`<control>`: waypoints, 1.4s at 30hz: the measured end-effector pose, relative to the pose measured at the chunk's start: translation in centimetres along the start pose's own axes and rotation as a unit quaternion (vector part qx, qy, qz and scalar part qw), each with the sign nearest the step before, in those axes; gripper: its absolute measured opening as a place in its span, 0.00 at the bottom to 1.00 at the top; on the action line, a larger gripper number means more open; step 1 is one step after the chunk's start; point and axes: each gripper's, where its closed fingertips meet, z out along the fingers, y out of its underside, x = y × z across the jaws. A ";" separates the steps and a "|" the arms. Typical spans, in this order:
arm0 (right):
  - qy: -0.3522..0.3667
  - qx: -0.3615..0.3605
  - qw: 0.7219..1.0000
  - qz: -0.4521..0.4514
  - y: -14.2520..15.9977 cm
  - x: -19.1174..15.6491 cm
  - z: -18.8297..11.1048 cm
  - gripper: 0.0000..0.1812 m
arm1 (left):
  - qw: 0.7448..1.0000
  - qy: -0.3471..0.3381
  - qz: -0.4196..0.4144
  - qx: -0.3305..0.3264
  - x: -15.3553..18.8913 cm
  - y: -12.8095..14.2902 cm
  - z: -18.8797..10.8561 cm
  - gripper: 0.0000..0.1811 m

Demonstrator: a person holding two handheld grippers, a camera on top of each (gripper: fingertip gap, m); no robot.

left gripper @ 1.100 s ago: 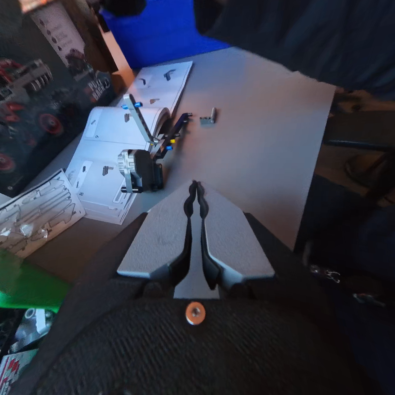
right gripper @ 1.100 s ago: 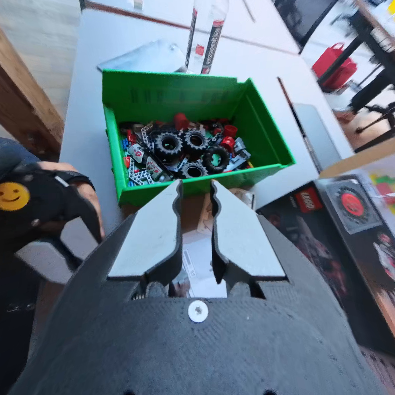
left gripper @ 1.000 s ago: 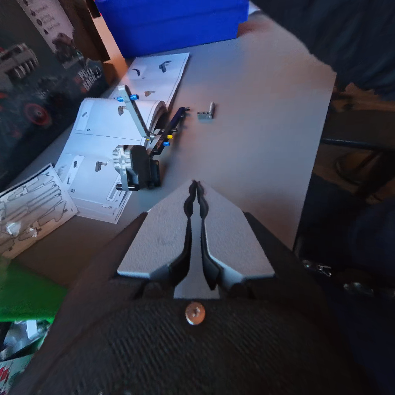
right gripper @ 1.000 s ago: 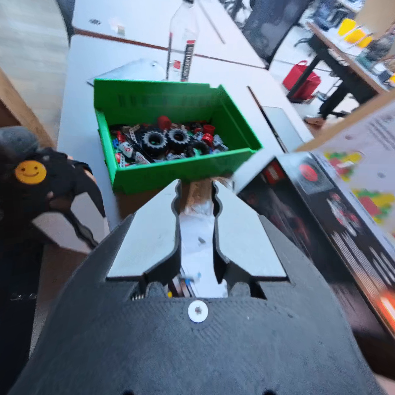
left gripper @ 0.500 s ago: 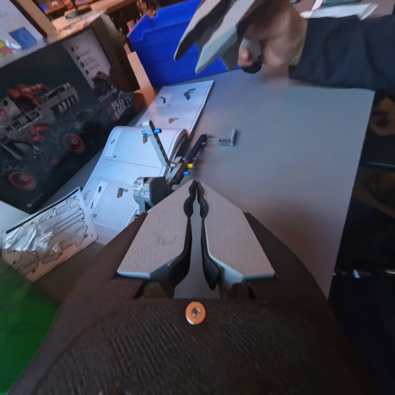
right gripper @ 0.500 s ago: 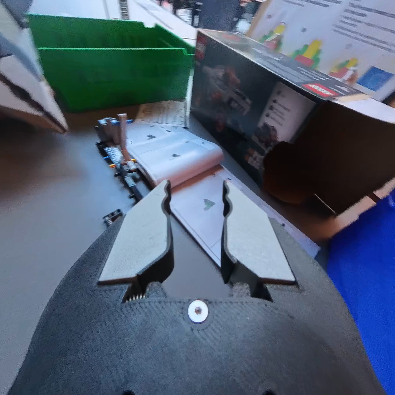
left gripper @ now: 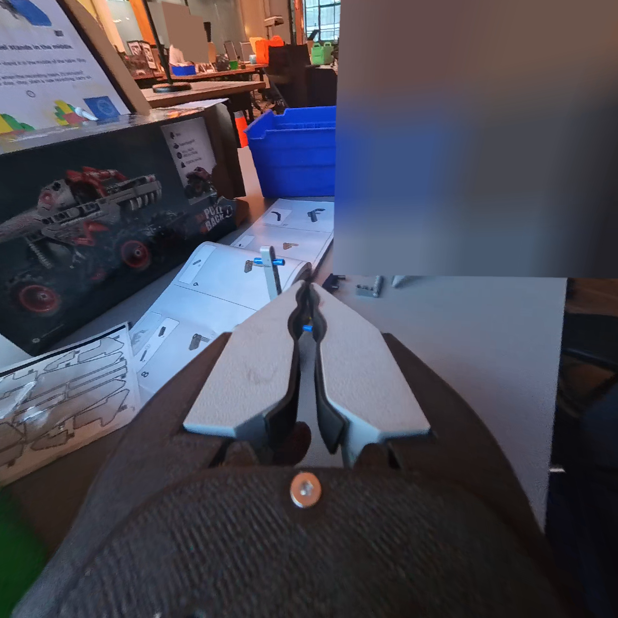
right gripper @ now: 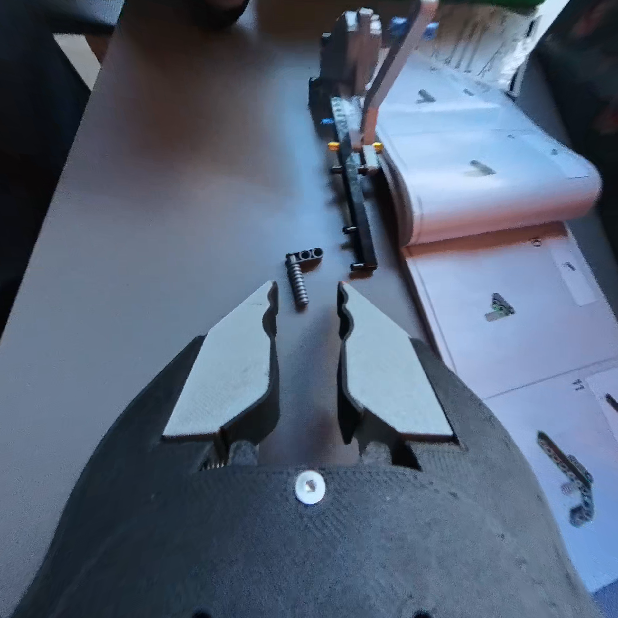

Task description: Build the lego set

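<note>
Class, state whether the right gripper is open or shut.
Open: the right gripper shows a clear gap between its fingertips, with bare table visible through it.

We see a grey table (right gripper: 174,187) carrying everything, with a small dark L-shaped piece with a ribbed axle (right gripper: 298,274) lying loose on its bare surface, just beside the long black beam of the partly built assembly (right gripper: 357,187). The assembly rests against the curled pages of an open instruction booklet (right gripper: 475,160), which lies flat on the table. Farther along we find the dark set box (left gripper: 100,220) standing on the table behind the booklet, a sticker sheet (left gripper: 63,394) lying near it, and a blue bin (left gripper: 294,153) at the far end.
</note>
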 end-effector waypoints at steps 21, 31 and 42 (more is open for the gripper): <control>-0.016 -0.012 1.000 -0.003 0.0 -1.1 0.3 0.03 | 0.984 0.159 0.033 -0.070 5.0 2.1 -0.3 0.54; -0.003 -0.037 0.999 -0.007 1.4 -0.6 -0.9 0.03 | 0.986 0.130 0.061 -0.081 4.3 2.6 -0.4 0.38; -0.032 -0.004 0.999 0.026 0.4 -0.9 -2.1 0.11 | 0.987 0.113 0.062 -0.092 3.8 2.9 -0.2 0.42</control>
